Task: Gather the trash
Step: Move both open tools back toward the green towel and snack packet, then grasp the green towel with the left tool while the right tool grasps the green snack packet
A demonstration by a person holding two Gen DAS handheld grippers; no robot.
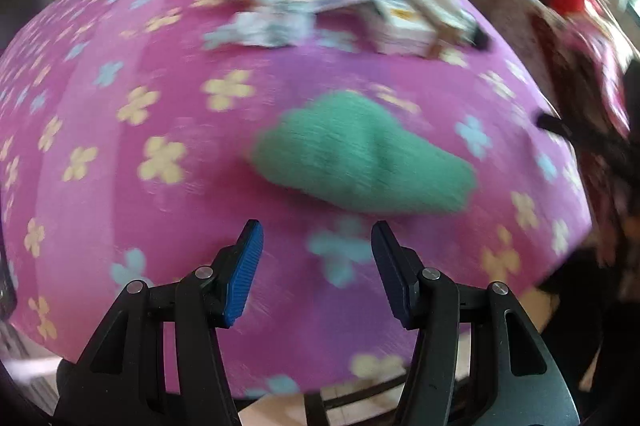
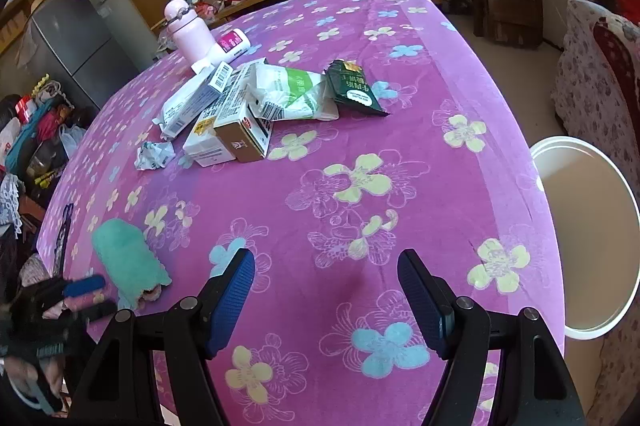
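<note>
A pile of trash lies at the far side of the pink flowered table (image 2: 400,106): white and brown cartons (image 2: 232,130), a white-green pouch (image 2: 292,94), a dark green packet (image 2: 352,90) and a crumpled paper ball (image 2: 154,154). The pile shows blurred in the left wrist view (image 1: 400,22). My left gripper (image 1: 316,242) is open and empty, just short of a green cloth (image 1: 360,154); it also shows in the right wrist view (image 2: 90,296). My right gripper (image 2: 326,274) is open and empty over the table's near part.
A white bin (image 2: 588,238) stands on the floor beside the table's right edge. A pink bottle (image 2: 188,30) and a white-pink tube (image 2: 228,48) stand behind the pile. The green cloth (image 2: 128,262) lies near the left edge. Cluttered bags sit on the floor at left.
</note>
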